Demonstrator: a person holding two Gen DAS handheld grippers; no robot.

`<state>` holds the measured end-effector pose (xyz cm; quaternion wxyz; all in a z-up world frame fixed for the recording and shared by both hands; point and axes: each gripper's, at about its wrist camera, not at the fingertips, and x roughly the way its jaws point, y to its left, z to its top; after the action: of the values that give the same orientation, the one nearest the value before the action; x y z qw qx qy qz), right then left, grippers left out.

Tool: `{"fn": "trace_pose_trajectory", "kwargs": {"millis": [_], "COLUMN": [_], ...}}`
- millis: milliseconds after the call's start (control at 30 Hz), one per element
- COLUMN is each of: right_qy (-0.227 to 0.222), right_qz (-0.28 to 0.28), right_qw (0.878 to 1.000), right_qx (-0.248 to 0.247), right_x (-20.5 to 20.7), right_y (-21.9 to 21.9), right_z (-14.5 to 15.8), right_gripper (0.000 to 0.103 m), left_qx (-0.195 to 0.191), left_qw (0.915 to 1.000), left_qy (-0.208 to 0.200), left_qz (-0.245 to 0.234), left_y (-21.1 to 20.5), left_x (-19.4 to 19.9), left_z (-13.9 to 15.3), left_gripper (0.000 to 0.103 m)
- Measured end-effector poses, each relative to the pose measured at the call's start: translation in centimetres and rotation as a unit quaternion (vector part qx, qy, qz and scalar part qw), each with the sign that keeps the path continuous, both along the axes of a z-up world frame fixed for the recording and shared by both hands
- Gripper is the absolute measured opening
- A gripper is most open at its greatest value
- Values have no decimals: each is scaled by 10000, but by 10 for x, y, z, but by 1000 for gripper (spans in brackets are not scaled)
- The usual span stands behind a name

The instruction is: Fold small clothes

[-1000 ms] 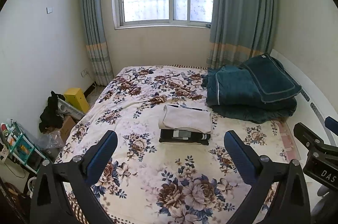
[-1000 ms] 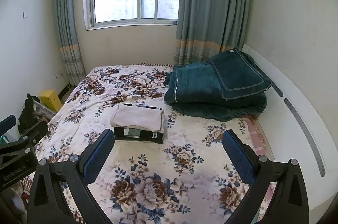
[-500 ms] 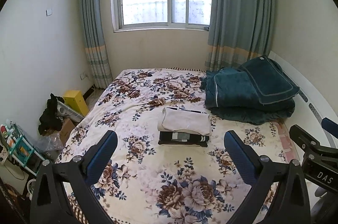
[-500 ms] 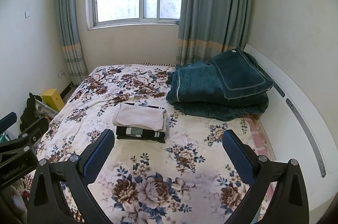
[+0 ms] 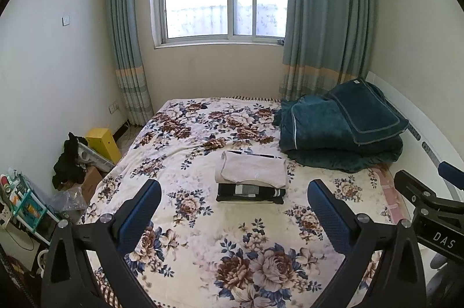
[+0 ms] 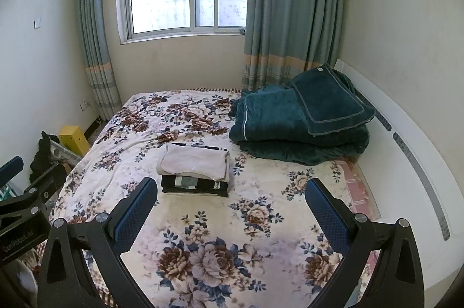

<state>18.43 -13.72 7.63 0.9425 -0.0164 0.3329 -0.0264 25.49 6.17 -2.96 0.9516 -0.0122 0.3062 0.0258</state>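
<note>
Two tools (image 5: 233,199) (image 6: 230,197) spread apart, folded clothes stack (image 5: 251,180) (image 6: 195,169) well ahead, seemingly untouched

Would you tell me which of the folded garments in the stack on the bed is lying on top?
The beige folded garment is on top; the black folded garment with grey patches lies beneath it.

The bed's (image 5: 203,235) near edge runs out of frame; the beige garment (image 5: 252,170) hides most of the dark clothes (image 5: 249,193) beneath.
</note>
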Motion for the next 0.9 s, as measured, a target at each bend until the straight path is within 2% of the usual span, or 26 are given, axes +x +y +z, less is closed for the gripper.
{"fn": "trace_pose_trajectory", "kwargs": {"millis": [900], "right_qy": [0], "right_qz": [-60], "right_qw": [10000], "right_qx": [68], "right_x": [1], "right_y": [13], "right_z": [5], "right_gripper": [103], "left_qx": [67], "left_qw": [9999], "left_qy": [-131], "left_qz": [-5], "left_y": [0], "left_x": [-2], "left_z": [9], "left_gripper": [103]}}
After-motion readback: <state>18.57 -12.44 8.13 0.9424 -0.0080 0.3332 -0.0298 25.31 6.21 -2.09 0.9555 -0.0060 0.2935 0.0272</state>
